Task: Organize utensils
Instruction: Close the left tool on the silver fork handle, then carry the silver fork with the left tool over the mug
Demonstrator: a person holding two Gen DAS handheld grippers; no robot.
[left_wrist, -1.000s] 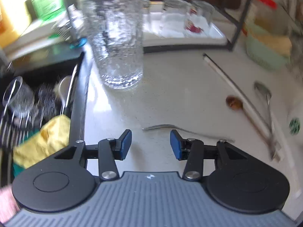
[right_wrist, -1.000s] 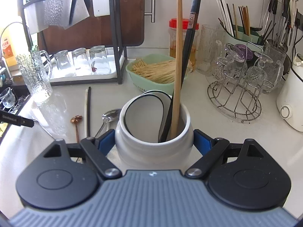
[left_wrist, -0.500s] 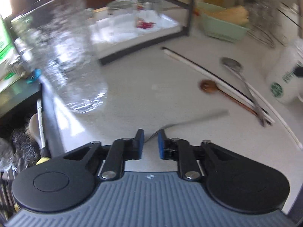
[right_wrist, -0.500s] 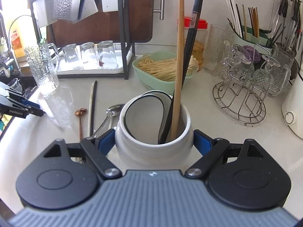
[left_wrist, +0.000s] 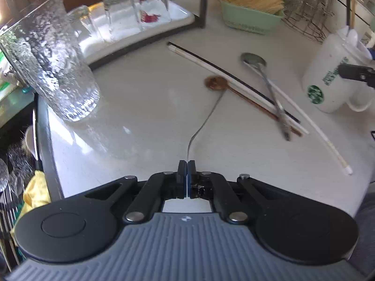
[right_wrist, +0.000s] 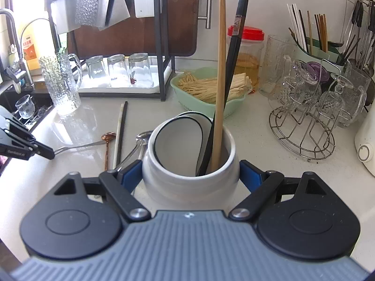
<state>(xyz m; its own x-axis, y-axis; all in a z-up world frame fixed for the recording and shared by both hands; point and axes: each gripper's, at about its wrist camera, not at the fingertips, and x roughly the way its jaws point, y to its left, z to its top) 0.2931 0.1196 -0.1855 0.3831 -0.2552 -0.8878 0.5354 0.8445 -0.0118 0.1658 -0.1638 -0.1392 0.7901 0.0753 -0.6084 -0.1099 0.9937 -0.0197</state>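
Observation:
My left gripper (left_wrist: 187, 164) is shut on one end of a thin metal utensil (left_wrist: 206, 117) that lies on the white counter; it also shows in the right wrist view (right_wrist: 77, 146). Beyond it lie a copper spoon (left_wrist: 215, 82), a steel spoon (left_wrist: 254, 59), a black chopstick (left_wrist: 222, 70) and white chopsticks (left_wrist: 293, 103). My right gripper (right_wrist: 191, 173) is shut on a white mug (right_wrist: 189, 164), the Starbucks mug in the left wrist view (left_wrist: 328, 75). The mug holds a wooden stick (right_wrist: 220, 82), a black chopstick (right_wrist: 232, 65) and a white spoon (right_wrist: 178, 140).
A tall textured glass (left_wrist: 49, 58) stands at the counter's left edge by the sink (left_wrist: 16, 145). A tray of upturned glasses (right_wrist: 117, 70), a green basket (right_wrist: 211, 91), a wire glass rack (right_wrist: 311, 112) and a filled utensil holder (right_wrist: 314, 37) stand behind.
My left gripper swung right, closed fully and took hold of the thin metal utensil's end. My right gripper keeps holding the mug.

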